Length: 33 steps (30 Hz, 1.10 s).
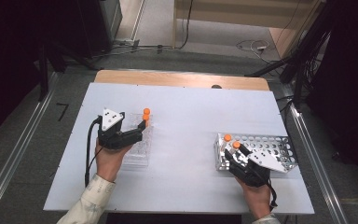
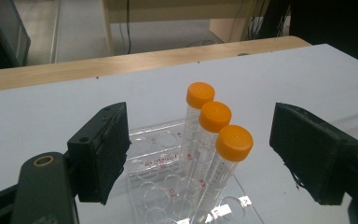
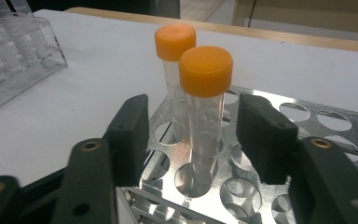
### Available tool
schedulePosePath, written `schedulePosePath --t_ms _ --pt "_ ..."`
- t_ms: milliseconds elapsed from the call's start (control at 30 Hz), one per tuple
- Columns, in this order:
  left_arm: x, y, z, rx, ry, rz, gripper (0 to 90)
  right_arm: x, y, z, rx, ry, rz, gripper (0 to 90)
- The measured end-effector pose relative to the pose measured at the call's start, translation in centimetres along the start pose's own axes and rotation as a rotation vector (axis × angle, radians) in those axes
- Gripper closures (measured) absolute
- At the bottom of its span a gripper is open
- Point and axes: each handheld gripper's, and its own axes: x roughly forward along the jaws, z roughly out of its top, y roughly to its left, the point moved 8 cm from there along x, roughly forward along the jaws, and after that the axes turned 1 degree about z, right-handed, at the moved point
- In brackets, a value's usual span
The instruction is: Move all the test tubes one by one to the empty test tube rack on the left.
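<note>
Table: a white rectangular tabletop (image 1: 186, 140) with a wooden strip along its far edge.
Metal rack: a shiny perforated metal tube rack (image 1: 279, 144) on the table's right side, two clear orange-capped tubes (image 3: 205, 93) upright in its near-left corner holes.
Clear rack: a transparent plastic tube rack (image 2: 158, 158) on the left side, three clear orange-capped tubes (image 2: 228, 158) standing in a row.
Left gripper (image 2: 198, 156): jaws wide apart, flanking the three tubes, touching none.
Right gripper (image 3: 193, 133): jaws parted either side of the nearer tube, holding nothing.
</note>
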Motion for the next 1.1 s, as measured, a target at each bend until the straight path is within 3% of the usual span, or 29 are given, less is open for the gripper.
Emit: schedulePosePath --t_ms 533,933,1100 --pt "0.2 -0.2 -0.2 0.002 0.010 -0.009 20.3 0.7 -0.6 -0.5 0.005 0.010 -0.037 71.1" --pt "0.2 -0.2 -0.2 0.004 0.010 -0.011 20.3 -0.2 -0.3 1.6 -0.011 -0.023 -0.053 71.6" --pt "0.1 -0.1 -0.1 -0.003 0.004 -0.008 20.3 -1.2 -0.4 3.0 0.012 -0.045 -0.050 72.0"
